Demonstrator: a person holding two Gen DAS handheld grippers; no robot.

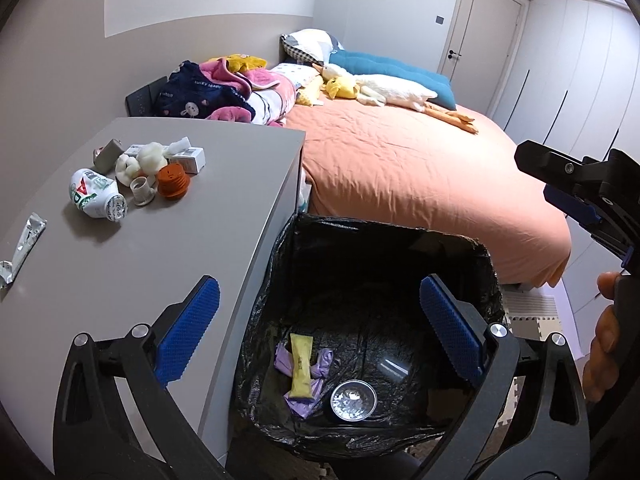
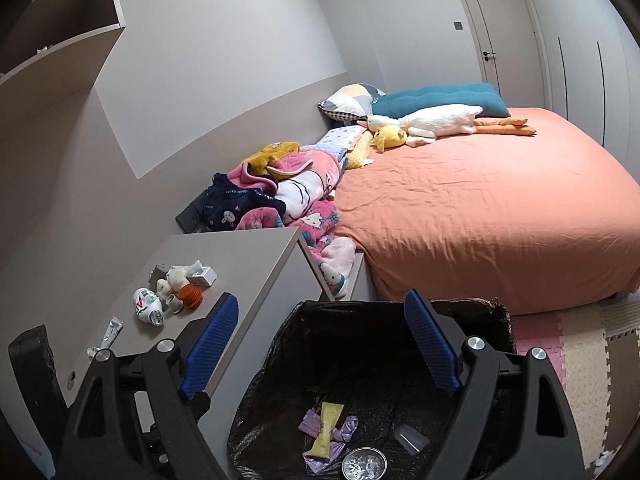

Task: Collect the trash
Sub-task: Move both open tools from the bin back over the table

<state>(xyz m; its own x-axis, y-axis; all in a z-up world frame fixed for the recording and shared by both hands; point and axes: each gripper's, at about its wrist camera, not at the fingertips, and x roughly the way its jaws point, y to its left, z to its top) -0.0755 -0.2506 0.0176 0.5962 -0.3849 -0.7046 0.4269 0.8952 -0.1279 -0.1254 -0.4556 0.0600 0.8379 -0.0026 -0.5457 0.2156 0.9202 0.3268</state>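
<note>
Fingers point(image 1: 208, 320) spread above bin point(image 1: 280, 248).

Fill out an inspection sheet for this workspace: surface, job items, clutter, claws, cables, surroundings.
Surface: grey desk top, trash lying on it.
Job's things: black-lined bin holds a yellow wrapper, purple scraps and a foil cup; crushed white bottle, orange cap and silver wrapper on the desk.
Clutter: small boxes and white wads by the cap.
Grippers: left claw and right claw open, empty, above the bin.
Cables: nothing seen.
Surroundings: bed with toys and blankets; foam floor mats.
</note>
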